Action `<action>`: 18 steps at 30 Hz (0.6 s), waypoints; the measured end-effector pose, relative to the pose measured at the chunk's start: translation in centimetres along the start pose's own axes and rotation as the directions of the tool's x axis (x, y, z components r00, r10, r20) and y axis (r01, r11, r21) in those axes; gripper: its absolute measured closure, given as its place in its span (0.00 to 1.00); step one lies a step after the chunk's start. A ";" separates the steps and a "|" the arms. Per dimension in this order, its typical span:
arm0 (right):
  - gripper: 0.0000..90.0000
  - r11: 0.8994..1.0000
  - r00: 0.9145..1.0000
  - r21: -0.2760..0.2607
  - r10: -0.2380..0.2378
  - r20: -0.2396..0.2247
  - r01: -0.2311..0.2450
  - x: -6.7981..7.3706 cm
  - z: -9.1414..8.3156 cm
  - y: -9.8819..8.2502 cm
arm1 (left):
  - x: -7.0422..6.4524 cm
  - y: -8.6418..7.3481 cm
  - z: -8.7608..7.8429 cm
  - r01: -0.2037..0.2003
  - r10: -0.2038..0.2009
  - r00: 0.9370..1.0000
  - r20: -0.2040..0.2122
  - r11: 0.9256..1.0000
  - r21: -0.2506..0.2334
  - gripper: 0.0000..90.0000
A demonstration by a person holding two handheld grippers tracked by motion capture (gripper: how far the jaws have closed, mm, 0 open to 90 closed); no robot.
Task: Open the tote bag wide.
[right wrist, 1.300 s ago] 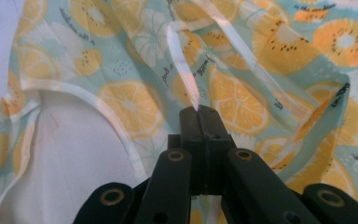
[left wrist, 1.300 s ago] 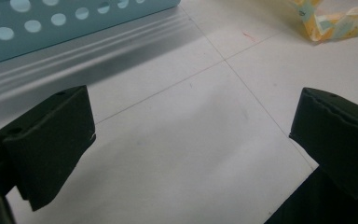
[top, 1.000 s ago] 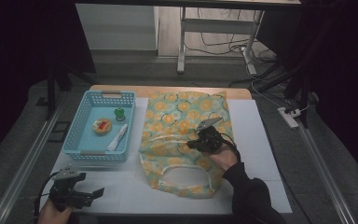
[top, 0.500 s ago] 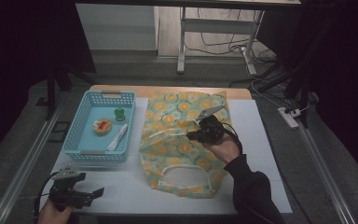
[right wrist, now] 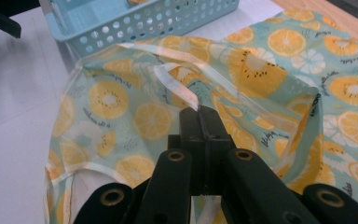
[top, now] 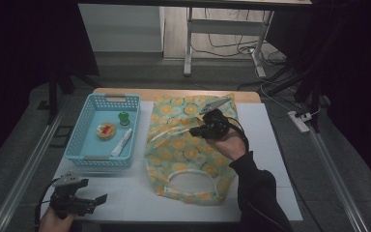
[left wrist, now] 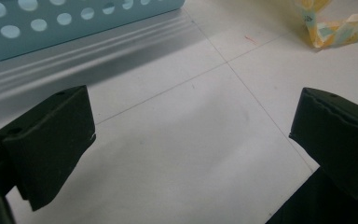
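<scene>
At table centre: right hand-held gripper (right wrist: 199,112) pinching pale handle strap (right wrist: 177,77) of fruit-print bag (top: 186,145). At 7 o'clock: left hand-held gripper (top: 99,199), jaws spread, near blue basket (top: 79,145).

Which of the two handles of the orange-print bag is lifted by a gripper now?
The handle pinched in the shut right gripper is raised off the bag. The other handle lies flat at the bag's near end.

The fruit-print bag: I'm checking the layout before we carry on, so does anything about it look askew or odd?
Yes. The fruit-print bag no longer lies flat: the right gripper, shut on its handle strap, holds one layer up off the table, so the cloth tents and wrinkles. The blue basket beside it sits square, nothing spilled.
</scene>
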State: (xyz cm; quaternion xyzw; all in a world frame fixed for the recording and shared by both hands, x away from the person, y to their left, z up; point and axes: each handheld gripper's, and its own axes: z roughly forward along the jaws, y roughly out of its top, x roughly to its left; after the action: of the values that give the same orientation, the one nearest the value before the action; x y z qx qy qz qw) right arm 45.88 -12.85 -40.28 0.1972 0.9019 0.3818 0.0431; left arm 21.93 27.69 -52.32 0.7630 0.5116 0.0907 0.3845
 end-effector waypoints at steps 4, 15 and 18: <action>1.00 1.000 1.000 -0.011 -0.006 0.002 0.006 0.1 -0.2 0.6 | 0.0 0.0 0.0 0.004 -0.004 1.000 -0.002 1.000 -0.002 0.00; 1.00 0.999 1.000 -0.046 -0.017 0.015 0.017 0.0 -0.4 0.8 | 0.0 0.0 -0.1 0.009 -0.009 1.000 -0.010 1.000 -0.006 0.00; 1.00 0.998 1.000 -0.055 -0.014 0.019 0.015 0.0 -0.4 0.7 | 0.1 0.0 -0.1 0.012 -0.012 1.000 -0.009 1.000 -0.009 0.00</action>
State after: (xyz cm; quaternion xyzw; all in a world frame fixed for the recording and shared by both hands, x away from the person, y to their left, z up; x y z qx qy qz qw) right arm 46.06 -12.68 -39.47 0.1930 0.8920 0.4043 0.0595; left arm 21.88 27.79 -52.31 0.7579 0.5174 0.0939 0.3861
